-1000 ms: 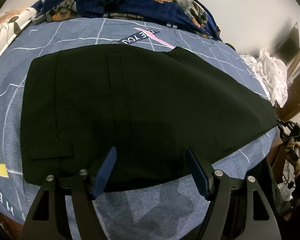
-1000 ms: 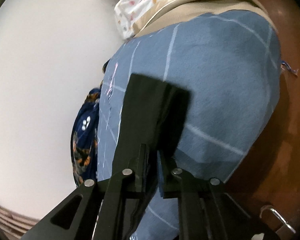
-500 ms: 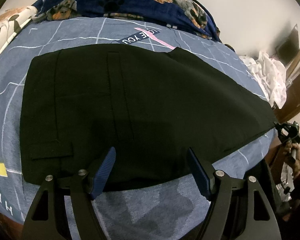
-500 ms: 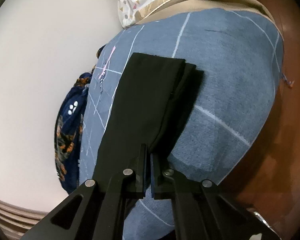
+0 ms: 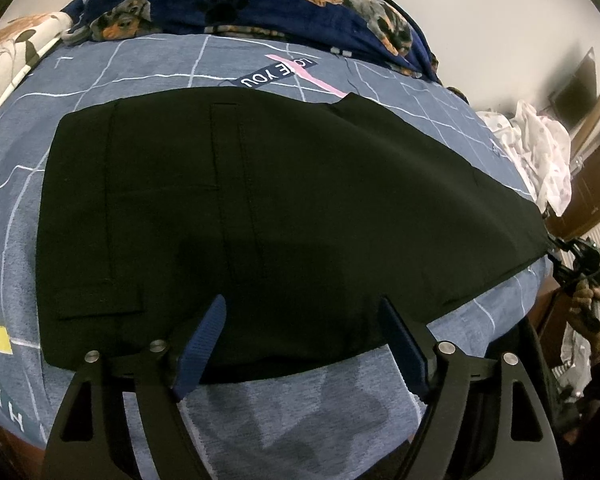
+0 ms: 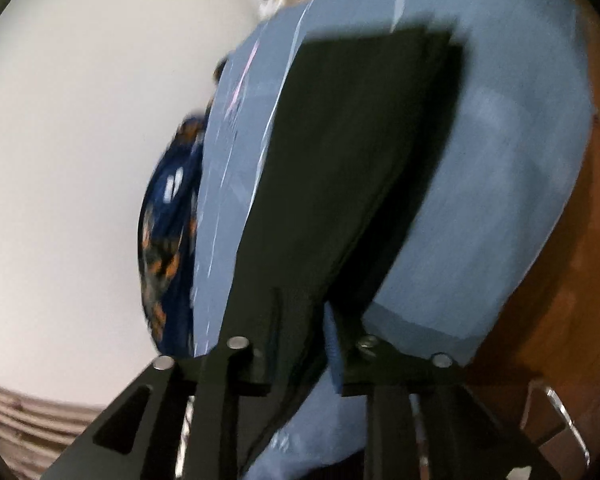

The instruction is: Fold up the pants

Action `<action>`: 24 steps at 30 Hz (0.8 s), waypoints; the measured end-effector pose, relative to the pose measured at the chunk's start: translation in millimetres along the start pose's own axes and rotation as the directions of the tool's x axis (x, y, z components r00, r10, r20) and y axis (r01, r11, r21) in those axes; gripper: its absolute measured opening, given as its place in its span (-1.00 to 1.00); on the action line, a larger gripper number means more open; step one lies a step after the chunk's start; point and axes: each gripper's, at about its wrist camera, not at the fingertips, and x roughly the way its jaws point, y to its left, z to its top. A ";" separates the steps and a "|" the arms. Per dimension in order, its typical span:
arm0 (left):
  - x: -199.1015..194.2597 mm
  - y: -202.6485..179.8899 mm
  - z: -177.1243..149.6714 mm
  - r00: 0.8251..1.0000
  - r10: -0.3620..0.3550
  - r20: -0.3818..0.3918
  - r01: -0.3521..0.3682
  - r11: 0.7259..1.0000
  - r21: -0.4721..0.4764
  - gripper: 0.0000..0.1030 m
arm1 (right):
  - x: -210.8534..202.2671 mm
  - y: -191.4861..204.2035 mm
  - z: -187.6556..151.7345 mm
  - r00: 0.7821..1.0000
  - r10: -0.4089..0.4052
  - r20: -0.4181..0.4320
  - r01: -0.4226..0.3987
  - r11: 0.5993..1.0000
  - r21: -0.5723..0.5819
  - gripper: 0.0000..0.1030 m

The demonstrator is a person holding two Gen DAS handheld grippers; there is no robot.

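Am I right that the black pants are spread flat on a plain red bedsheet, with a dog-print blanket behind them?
Not quite. In the left wrist view the black pants lie on a blue bedsheet with white lines, not plain red. The dog-print blanket does sit behind them.

"LOVE YOU" on a dark strip [image 5: 279, 74] printed on the blue bed sheet [image 5: 100, 68], seen upside down beyond the far edge of the black pants [image 5: 280, 208]; the middle letters partly crossed by a pink stripe. Large white letters "HEA" [image 5: 8, 396] along the sheet's near left edge, sideways, cut off by the frame. Nothing readable in the right wrist view, too blurred.
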 end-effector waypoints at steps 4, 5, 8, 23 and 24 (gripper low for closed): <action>0.1 -0.3 -0.5 1.000 -0.003 0.000 0.003 1.000 -0.002 0.55 | 46.2 33.6 -57.8 0.982 0.039 -0.185 -0.052 0.997 -0.064 -0.41; 0.2 -0.3 -0.5 1.000 -0.004 0.000 0.004 1.000 -0.003 0.55 | 58.1 38.0 -71.3 0.972 0.054 -0.228 -0.070 0.996 -0.060 -0.39; 0.8 -0.1 -0.8 1.000 -0.007 -0.001 0.007 1.000 -0.003 0.56 | 89.2 47.5 -104.7 0.941 0.073 -0.329 -0.093 0.995 -0.044 -0.35; 1.6 -2.5 -1.2 1.000 -0.006 -0.002 0.006 1.000 0.014 0.66 | 124.9 62.0 -141.7 0.924 0.011 -0.381 -0.062 0.991 -0.120 -0.39; 1.5 -2.9 -1.5 1.000 -0.004 -0.003 0.005 1.000 0.017 0.67 | 126.4 61.3 -140.4 0.926 0.004 -0.378 -0.056 0.991 -0.125 -0.65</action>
